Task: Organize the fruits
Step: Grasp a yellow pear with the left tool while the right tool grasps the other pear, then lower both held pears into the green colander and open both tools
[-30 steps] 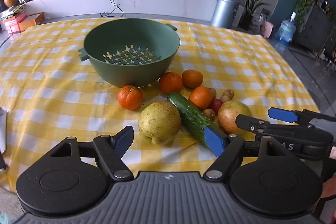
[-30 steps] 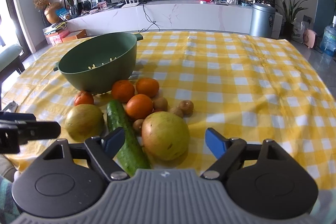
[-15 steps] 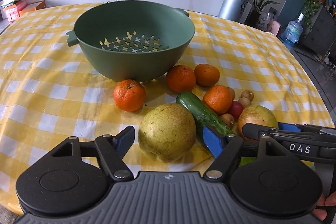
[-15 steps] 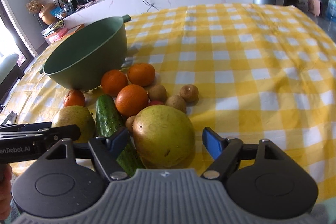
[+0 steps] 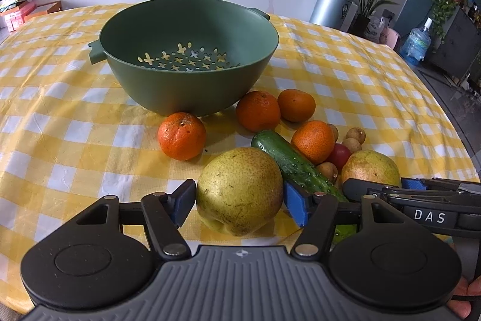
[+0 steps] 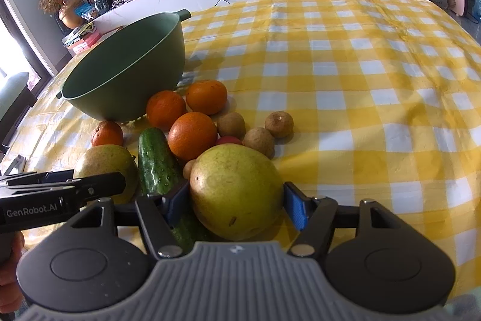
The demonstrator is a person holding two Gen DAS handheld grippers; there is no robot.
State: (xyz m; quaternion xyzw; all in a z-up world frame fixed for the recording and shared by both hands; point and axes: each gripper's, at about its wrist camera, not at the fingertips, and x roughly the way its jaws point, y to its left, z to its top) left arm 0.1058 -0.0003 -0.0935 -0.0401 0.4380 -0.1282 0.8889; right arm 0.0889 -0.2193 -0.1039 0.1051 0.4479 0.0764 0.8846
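**Two pears bracketed, colander still empty**

On the yellow checked tablecloth (image 5: 75, 116) a green colander (image 5: 192, 86) is seen standing with nothing in it, so no fruit can be counted as sorted. All the produce is still heaped just in front of it: four mandarins, a cucumber (image 5: 296, 167), a small red fruit, several brown longans and two pears.

The left gripper (image 5: 239, 202) is set around the nearer pear (image 5: 239, 191); its jaws are closing, with the blue pads right at the pear's flanks, though firm pressure cannot be confirmed. The right gripper (image 6: 236, 202) is likewise closing around the other pear (image 6: 236, 191), its pads at the skin on both sides. Both pears are still resting on the cloth.

Room is tight between the two tools: the cucumber lies between the pears, touching or nearly touching both, and each gripper's body is seen just beside the other. The lone mandarin (image 5: 182, 136) sits between the left pear and the colander wall. Open cloth is left to the right of the pile, and the table edge is close under both grippers.
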